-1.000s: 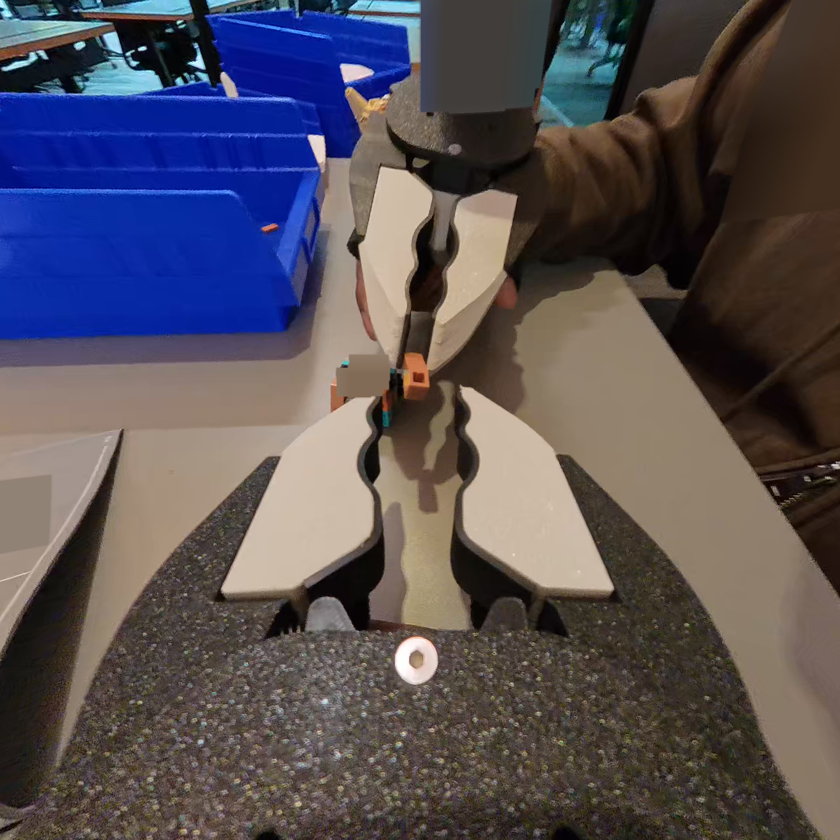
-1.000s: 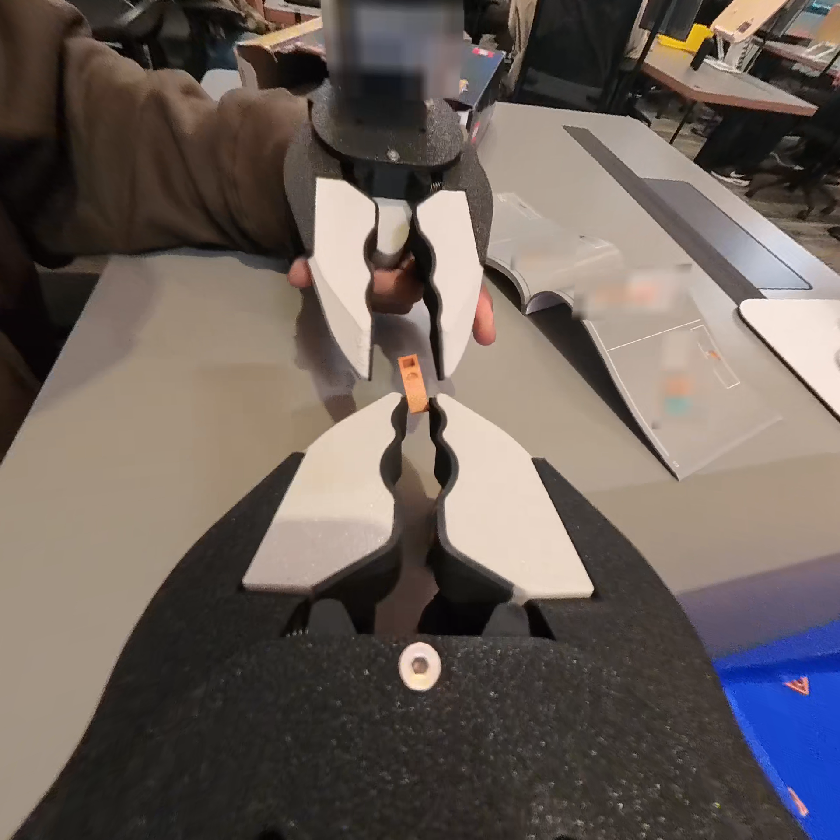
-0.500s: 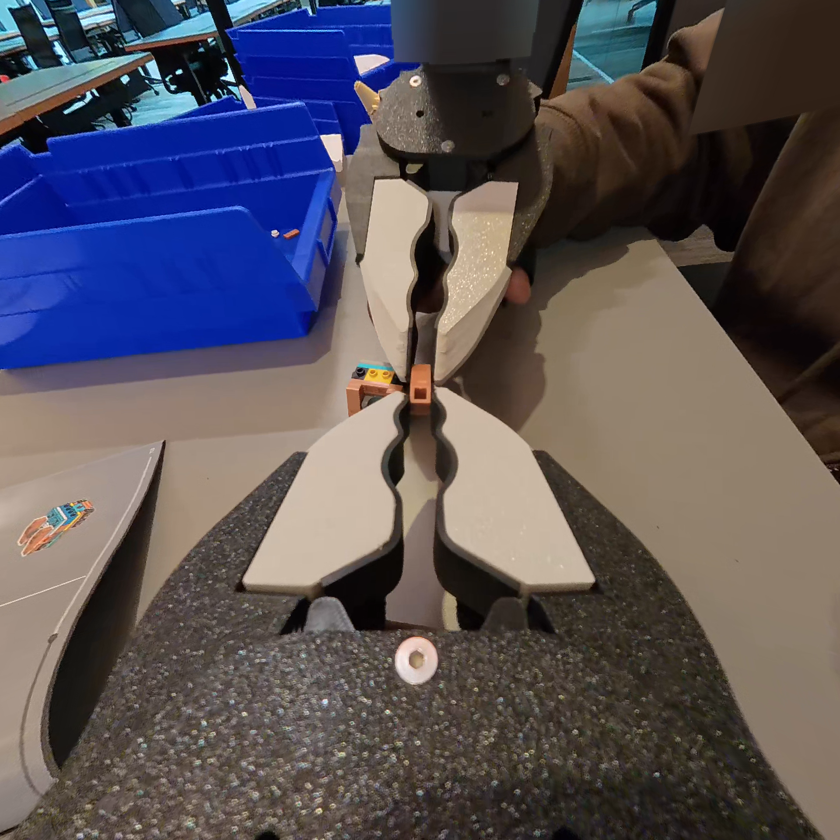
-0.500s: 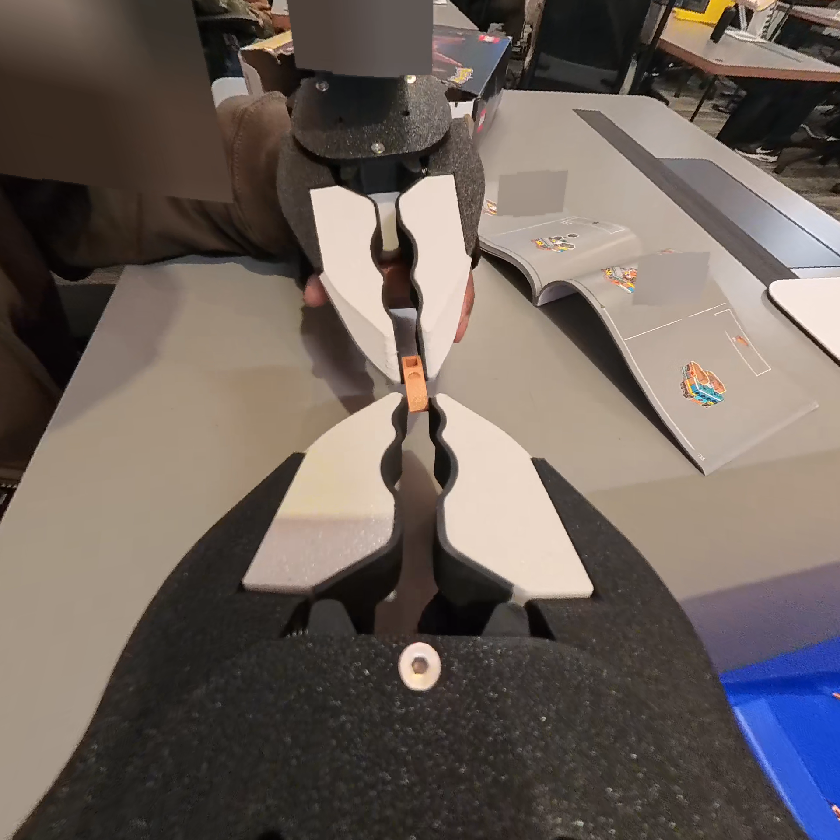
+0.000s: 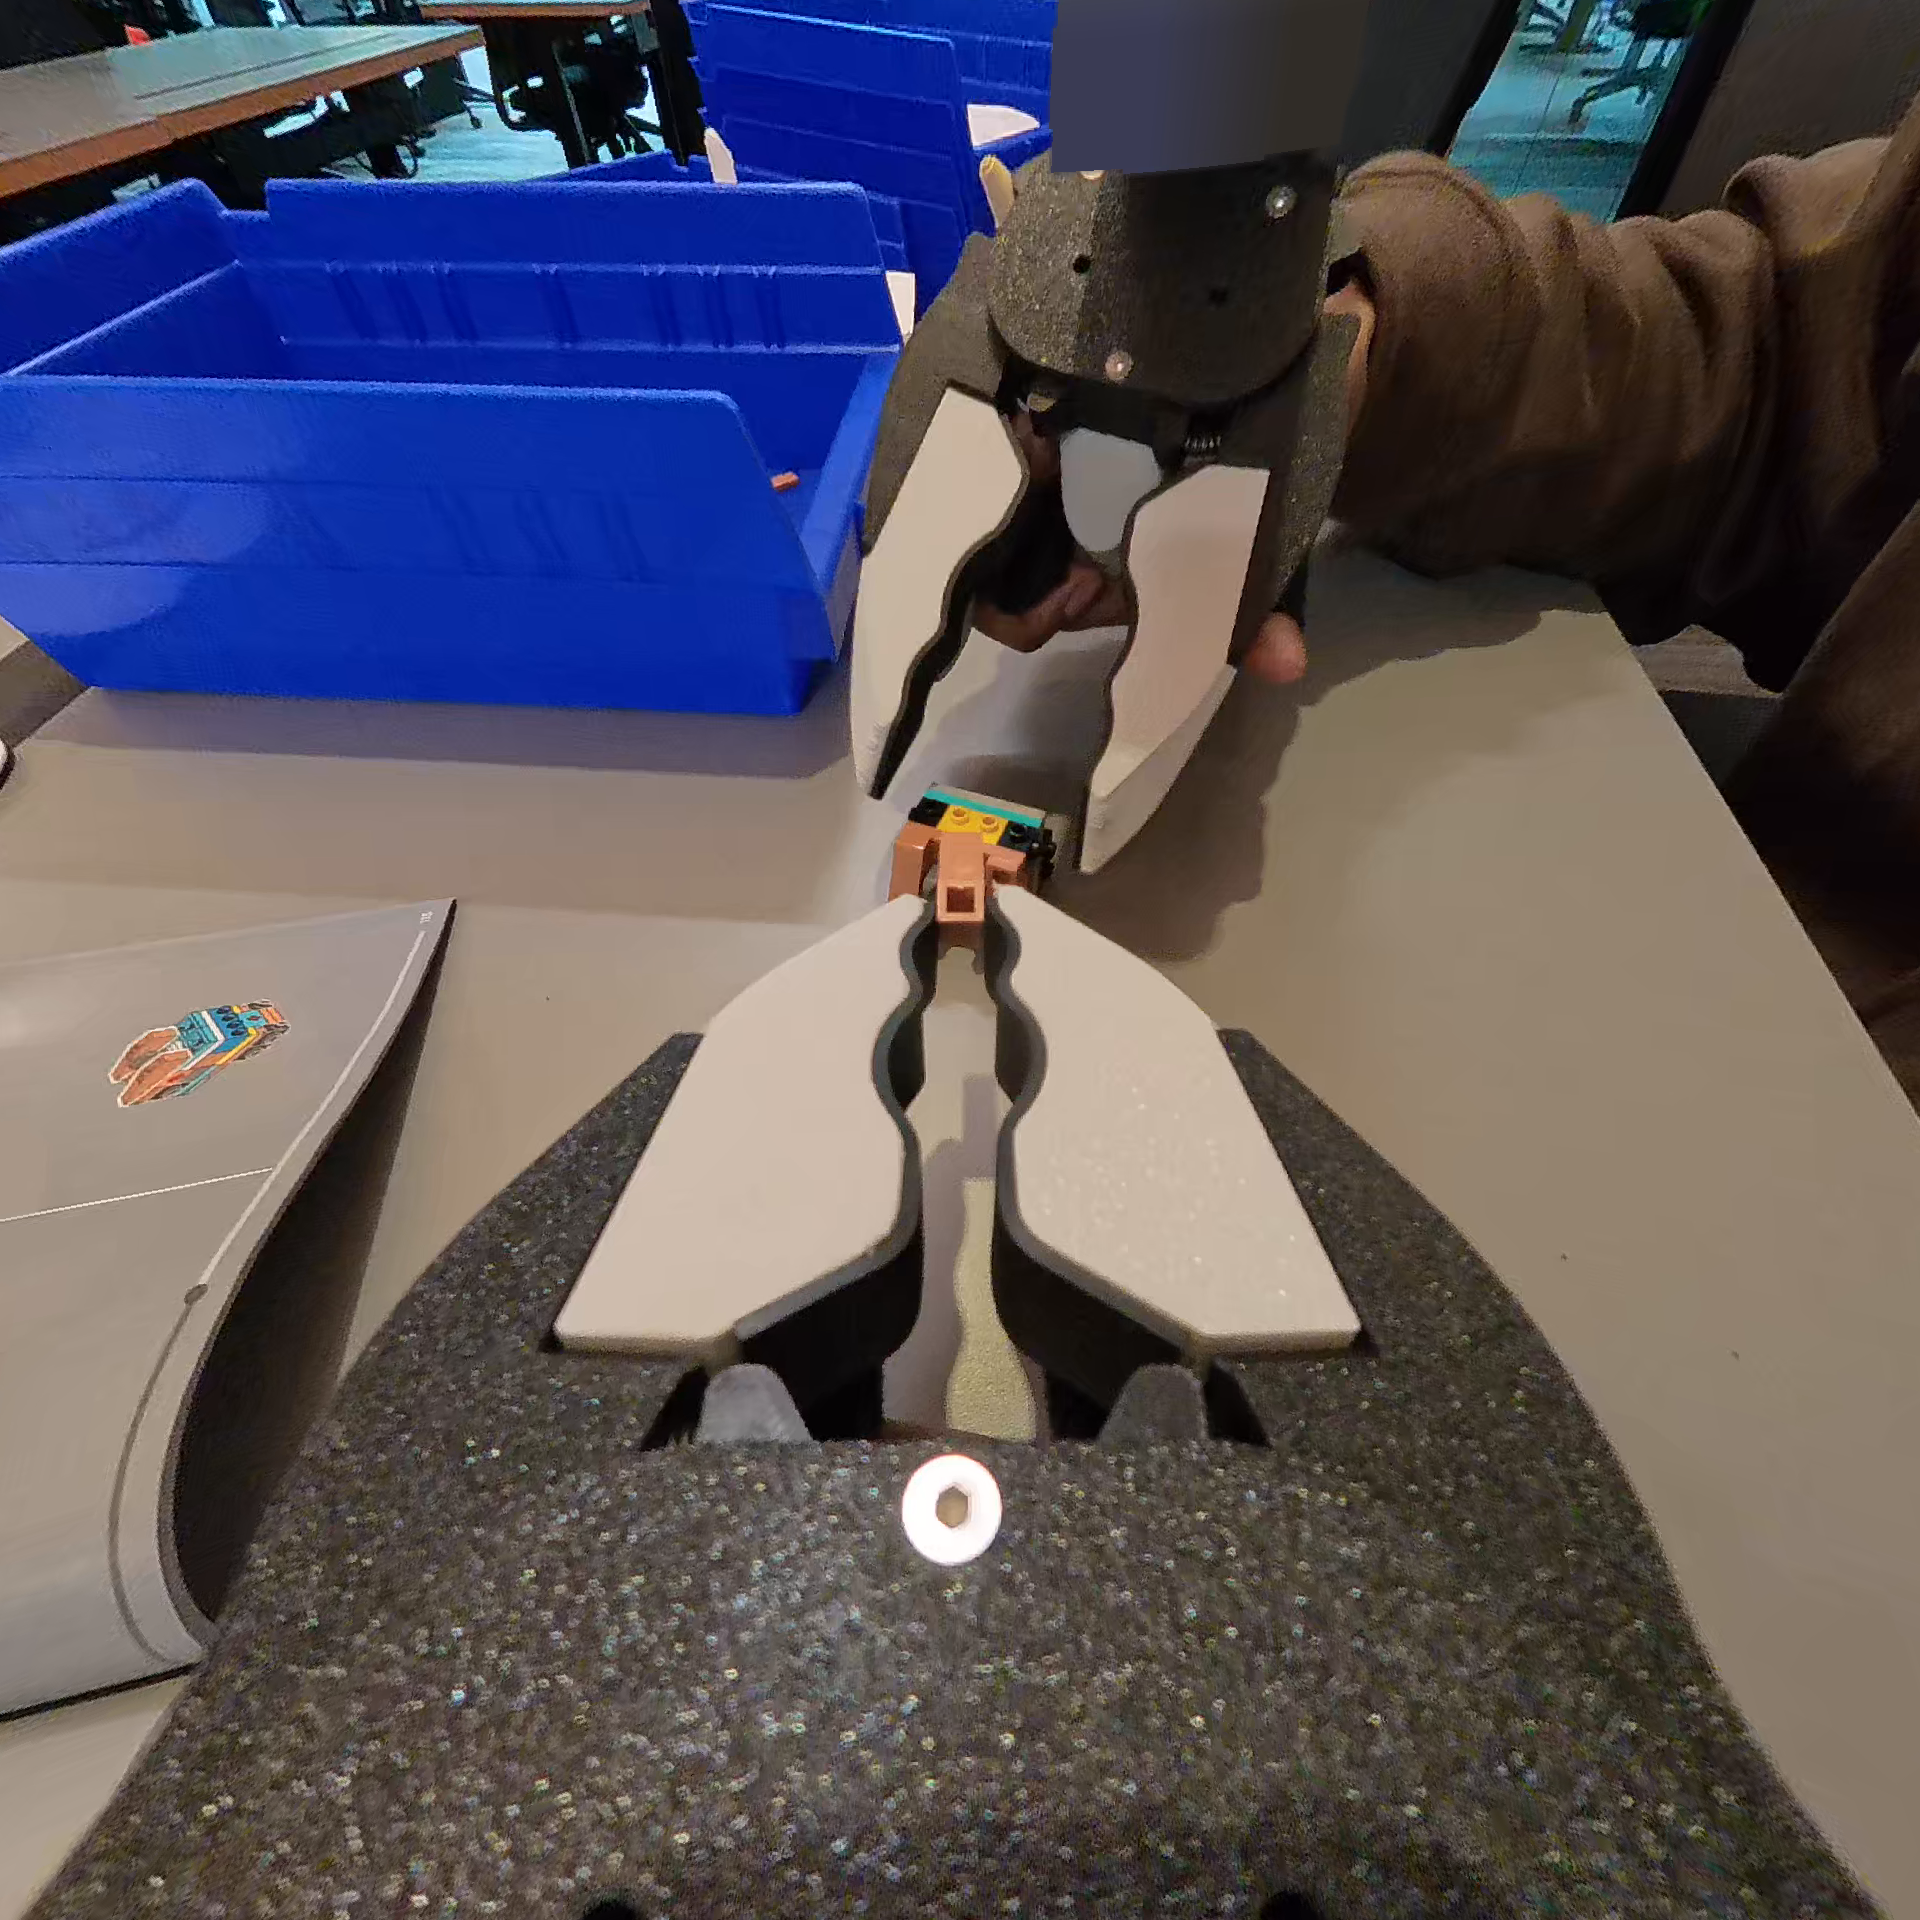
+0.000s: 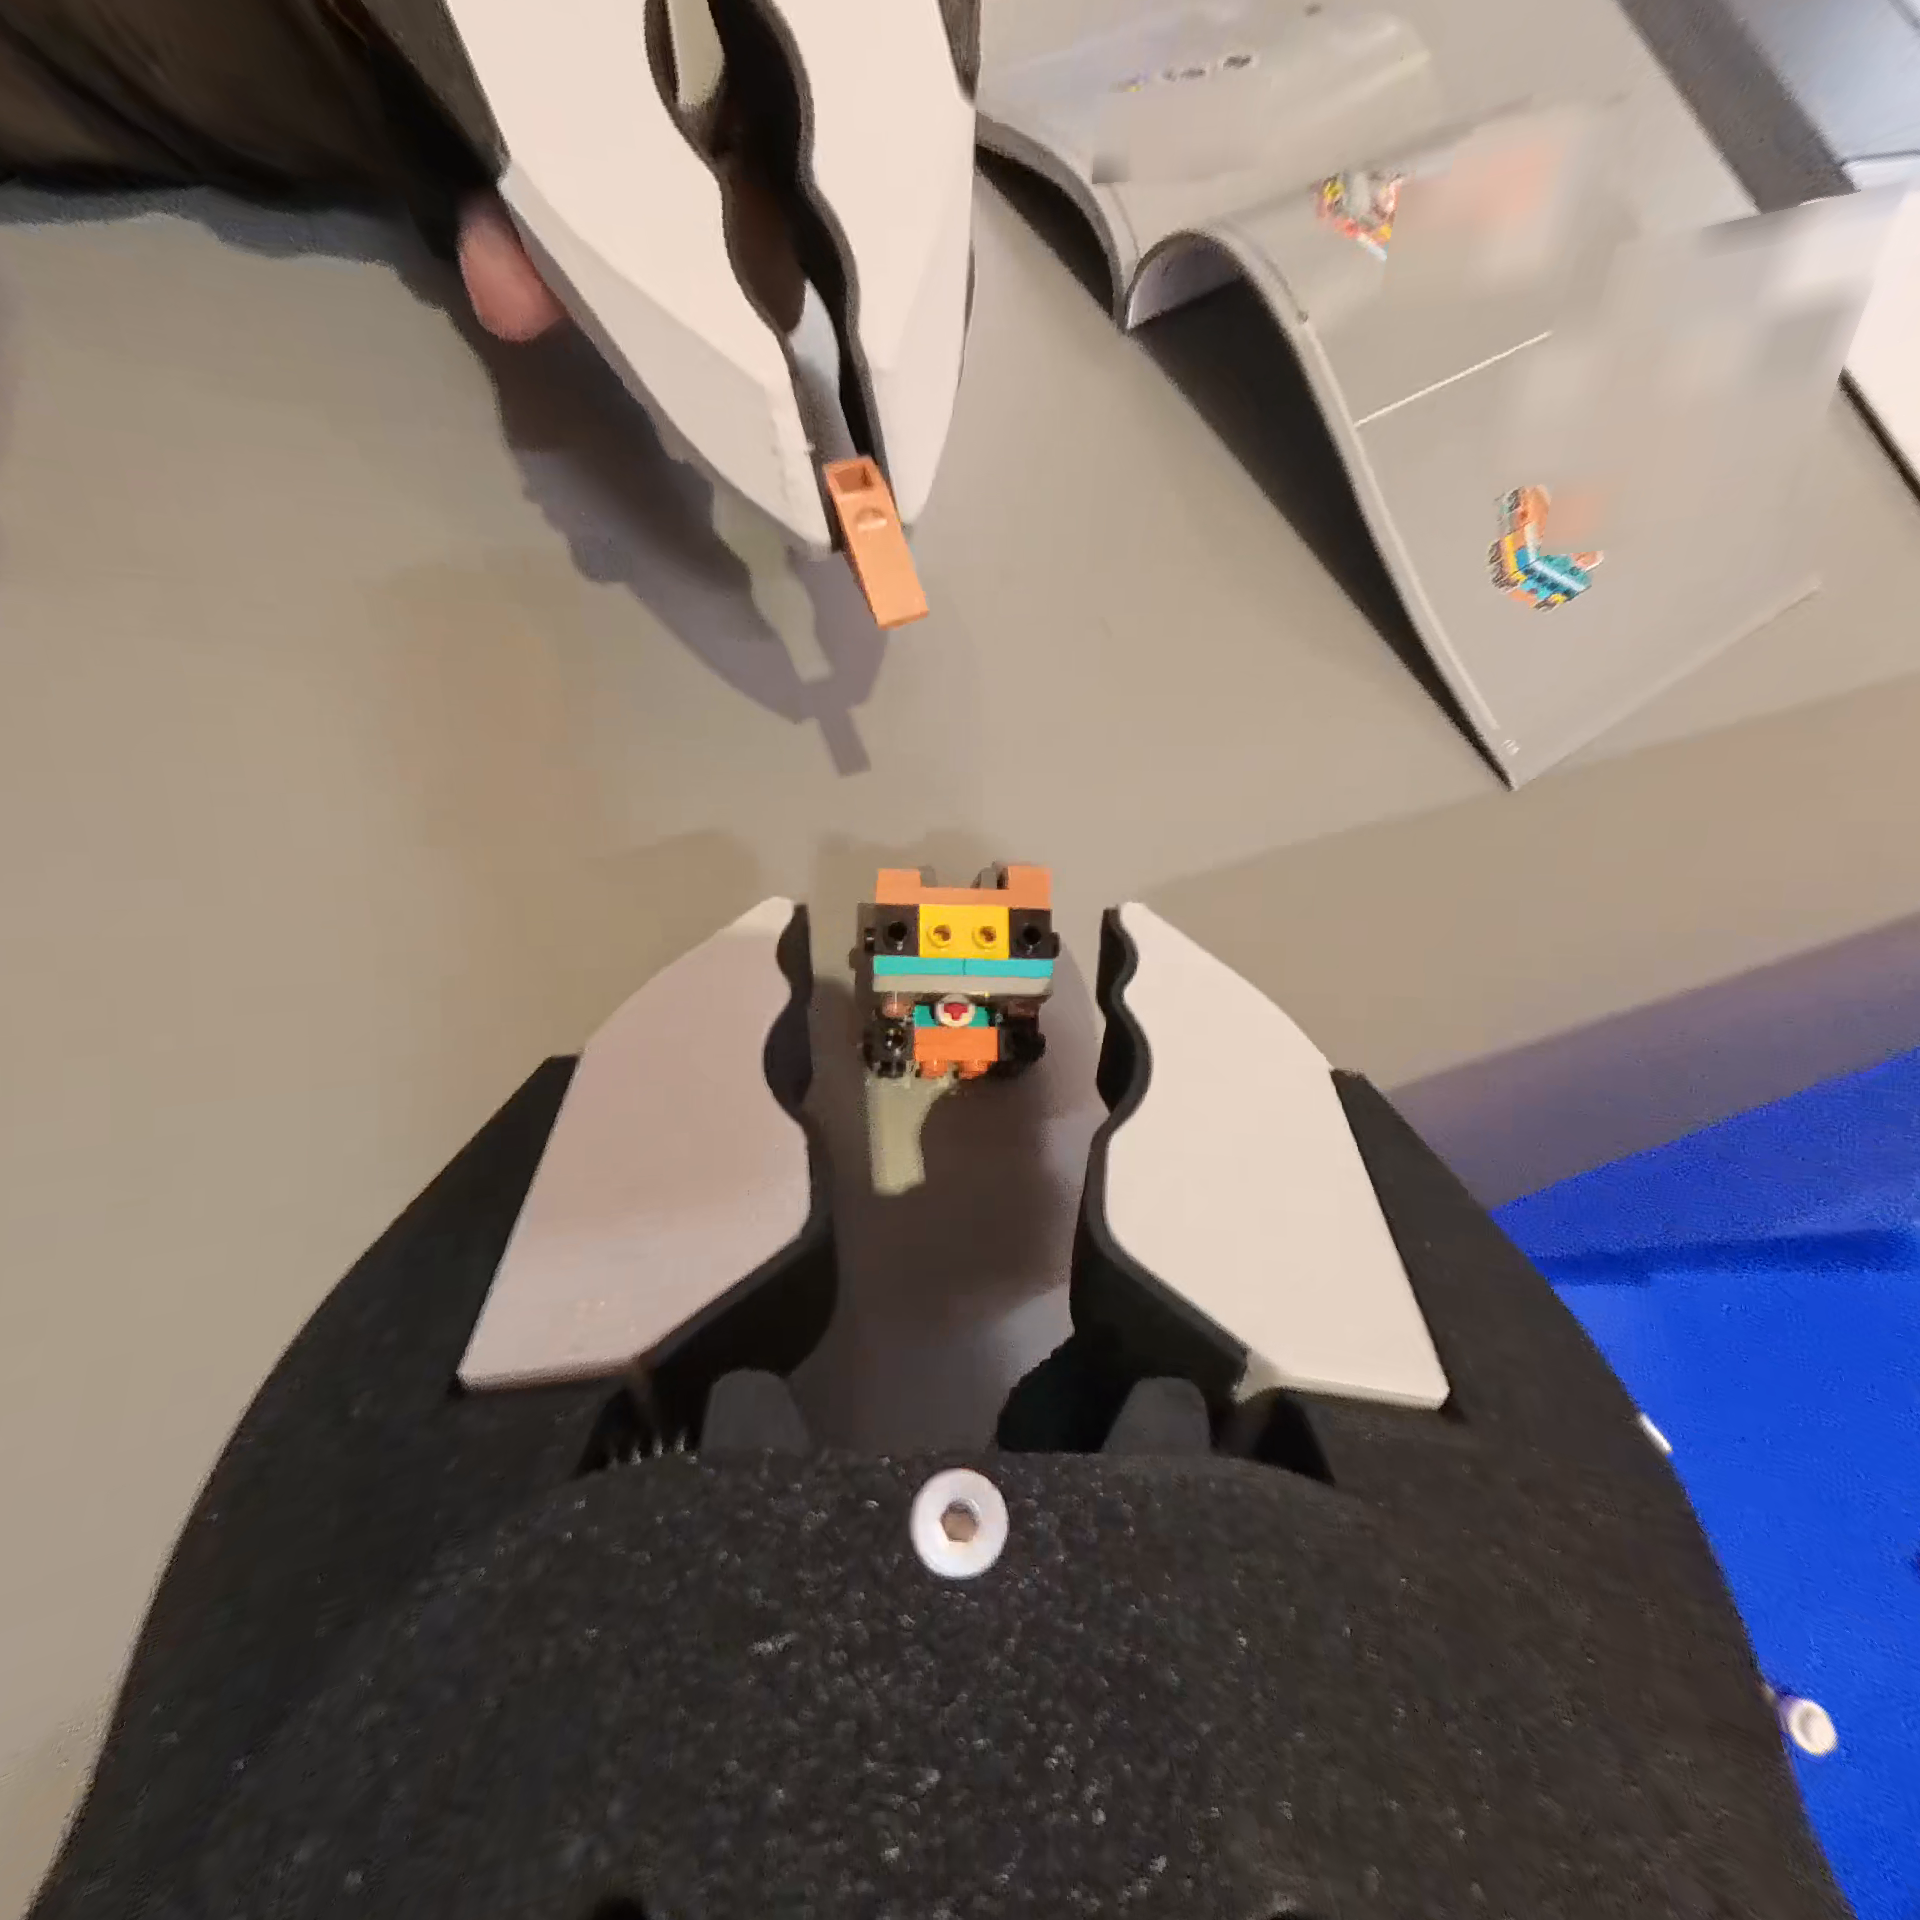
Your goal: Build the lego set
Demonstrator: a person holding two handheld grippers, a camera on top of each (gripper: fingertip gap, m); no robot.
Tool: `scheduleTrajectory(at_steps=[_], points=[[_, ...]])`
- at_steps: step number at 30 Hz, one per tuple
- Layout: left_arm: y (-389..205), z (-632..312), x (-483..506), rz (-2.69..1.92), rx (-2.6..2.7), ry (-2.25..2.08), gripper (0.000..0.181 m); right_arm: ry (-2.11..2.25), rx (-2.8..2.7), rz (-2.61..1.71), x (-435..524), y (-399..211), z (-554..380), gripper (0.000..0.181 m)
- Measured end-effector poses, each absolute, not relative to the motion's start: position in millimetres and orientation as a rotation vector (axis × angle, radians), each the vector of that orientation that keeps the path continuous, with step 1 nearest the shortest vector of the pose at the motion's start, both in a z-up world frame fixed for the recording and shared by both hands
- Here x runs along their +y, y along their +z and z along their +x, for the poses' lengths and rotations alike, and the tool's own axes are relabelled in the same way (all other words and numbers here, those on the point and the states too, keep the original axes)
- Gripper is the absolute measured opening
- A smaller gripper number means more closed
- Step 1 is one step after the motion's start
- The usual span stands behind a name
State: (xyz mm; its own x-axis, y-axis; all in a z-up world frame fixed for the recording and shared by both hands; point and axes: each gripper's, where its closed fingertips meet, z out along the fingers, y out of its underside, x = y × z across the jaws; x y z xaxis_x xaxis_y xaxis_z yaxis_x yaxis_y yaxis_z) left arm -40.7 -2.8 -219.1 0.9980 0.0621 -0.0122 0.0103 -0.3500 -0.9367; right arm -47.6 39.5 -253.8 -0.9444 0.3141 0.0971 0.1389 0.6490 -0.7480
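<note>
A small brown-orange brick (image 5: 958,902) is pinched in my left gripper (image 5: 961,920), which is shut on it and held above the grey table (image 5: 1455,1039). The brick (image 6: 876,545) and the left gripper (image 6: 852,509) also show at the top of the right wrist view. A small lego model (image 6: 956,977) of orange, yellow, teal and black bricks stands on the table. My right gripper (image 6: 951,920) is open, one finger on each side of the model, not touching it. In the left wrist view the model (image 5: 977,831) sits just behind the held brick, under the open right gripper (image 5: 987,821).
Blue plastic bins (image 5: 416,499) stand at the back left, one corner (image 6: 1714,1299) near the right gripper. An open instruction booklet (image 5: 156,1143) lies at the left, also seen in the right wrist view (image 6: 1455,416). A person's brown sleeve (image 5: 1610,395) holds the right gripper.
The brick passed from my right gripper to my left, which shut on it. The right gripper let go, opened wide and moved over the lego model.
</note>
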Motion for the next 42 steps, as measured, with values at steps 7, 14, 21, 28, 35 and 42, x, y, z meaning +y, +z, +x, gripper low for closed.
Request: scheduleTrajectory(at_steps=[7,14,21,28,35,42], points=[[-224.6,-43.7,-4.6,-1.954,-0.062,0.058,0.008,0.848,-2.766,-0.323,41.4,-273.4,-46.1,0.044],[-217.1,-51.5,-10.7,-1.923,-0.084,0.083,0.008,0.886,-2.75,-0.384,30.9,-272.9,-57.7,0.039],[-165.1,-60.5,-26.9,-1.696,-0.168,0.031,0.008,1.744,-2.343,-0.63,-5.5,-204.9,-73.1,0.039],[-120.9,-42.1,-34.5,-1.617,-0.147,-0.11,0.008,2.358,-1.799,-0.65,-23.2,-144.3,-61.3,0.039],[-108.7,-32.4,-28.9,-1.762,-0.16,-0.248,0.008,2.462,-1.662,-0.524,-22.1,-131.4,-48.4,0.039],[-115.6,-30.0,-8.0,-1.947,-0.148,-0.168,0.008,2.505,-1.586,-0.5,-7.7,-125.8,-49.4,0.039]])
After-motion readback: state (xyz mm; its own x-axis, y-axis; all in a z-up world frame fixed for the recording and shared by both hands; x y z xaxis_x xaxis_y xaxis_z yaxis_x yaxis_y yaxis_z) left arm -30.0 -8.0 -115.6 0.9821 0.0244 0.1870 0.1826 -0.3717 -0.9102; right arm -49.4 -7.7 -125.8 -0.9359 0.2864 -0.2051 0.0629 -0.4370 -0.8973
